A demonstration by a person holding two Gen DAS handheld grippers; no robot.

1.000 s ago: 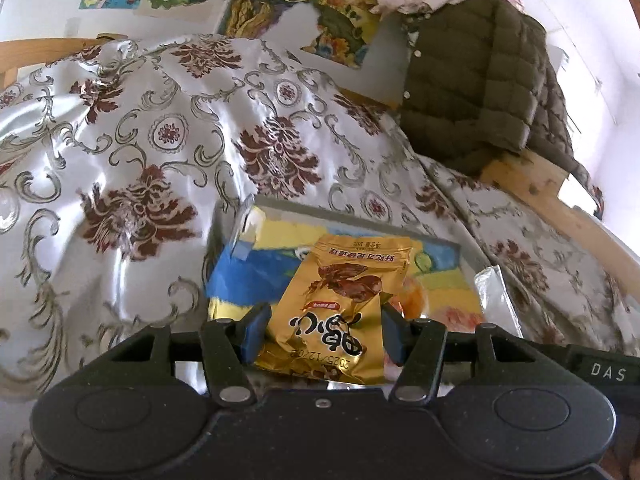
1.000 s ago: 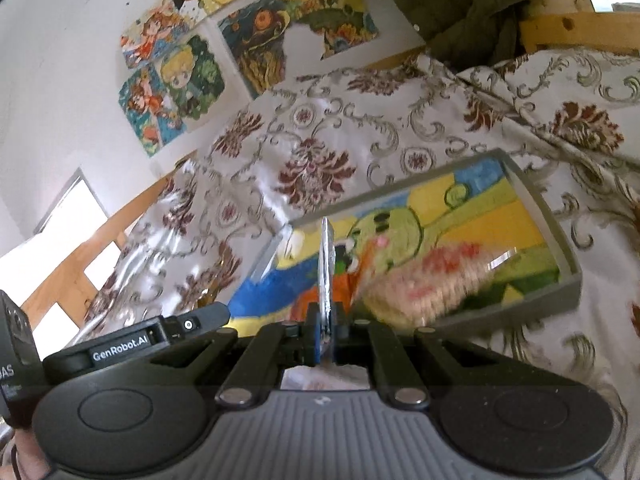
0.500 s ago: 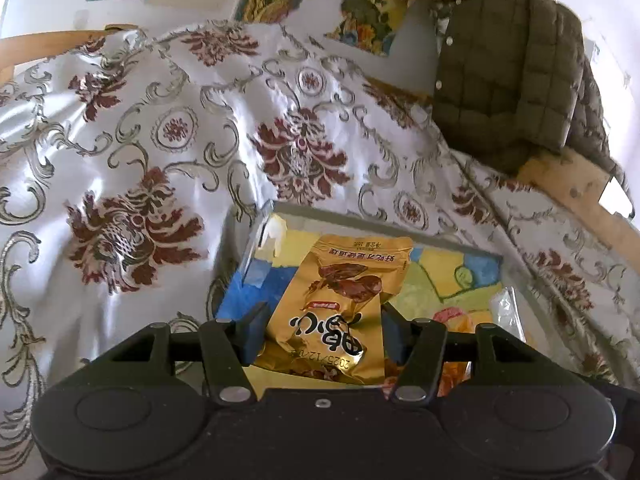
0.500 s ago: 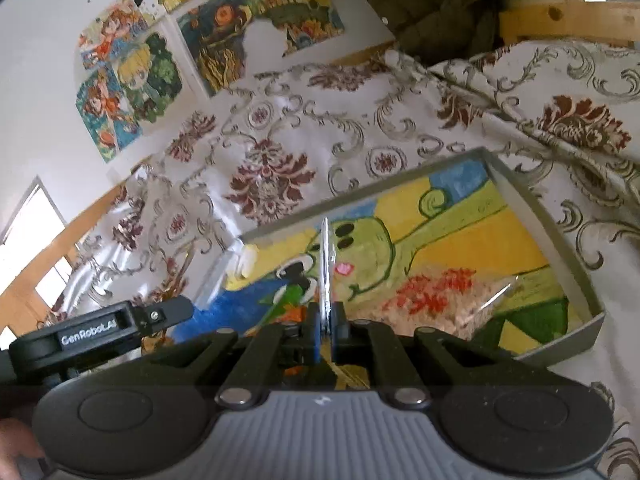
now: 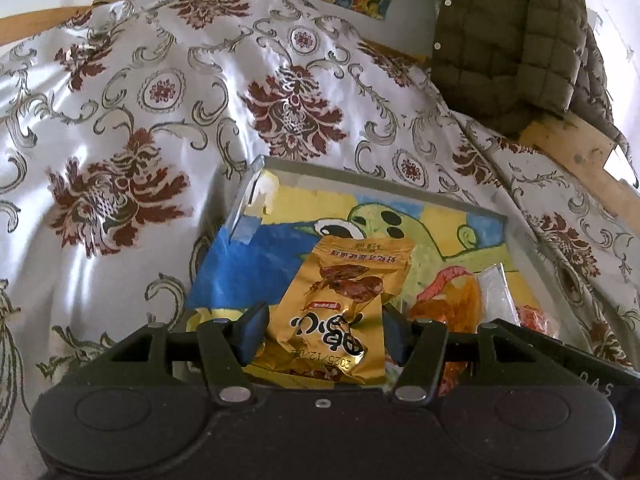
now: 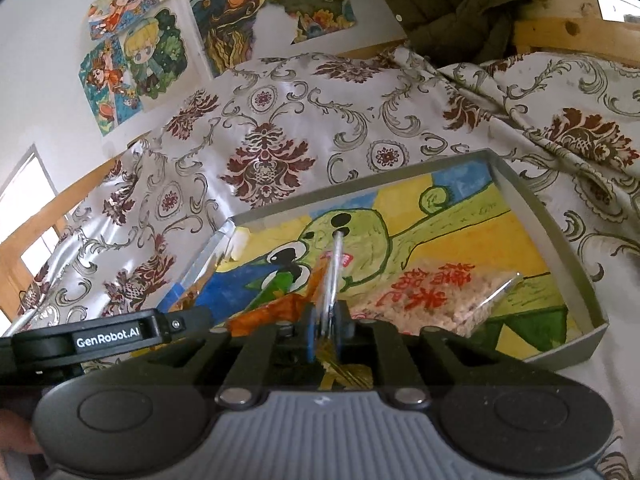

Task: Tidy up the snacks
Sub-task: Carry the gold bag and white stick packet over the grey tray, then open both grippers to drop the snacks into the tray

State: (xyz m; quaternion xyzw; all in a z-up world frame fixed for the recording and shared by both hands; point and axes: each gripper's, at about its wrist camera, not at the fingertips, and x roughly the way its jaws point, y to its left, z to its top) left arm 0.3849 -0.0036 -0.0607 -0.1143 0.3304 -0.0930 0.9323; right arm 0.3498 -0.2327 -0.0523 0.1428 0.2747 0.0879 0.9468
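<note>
Left gripper (image 5: 322, 330): fingers clamped on either side of a gold snack packet (image 5: 340, 304) (glossy foil, brown picture, dark lettering upside down), over the tray's near end.
Right gripper (image 6: 326, 330): jaws opening; a thin silvery wrapper edge (image 6: 334, 272) between them.
Tray (image 6: 560, 236): grey rim, painted green-and-yellow floor; clear puffed-snack bag (image 6: 424, 300) inside.
Beyond: floral bedspread (image 5: 160, 120).

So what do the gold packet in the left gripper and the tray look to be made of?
Gold packet: looks like metallised plastic film, glossy; it shows bright glare and crinkles. Tray: thin, flat grey walls with a matte look and sharp folded corners suggest cardboard, though painted board or plastic cannot be ruled out; its floor bears a hand-coloured drawing, seemingly paper.
</note>
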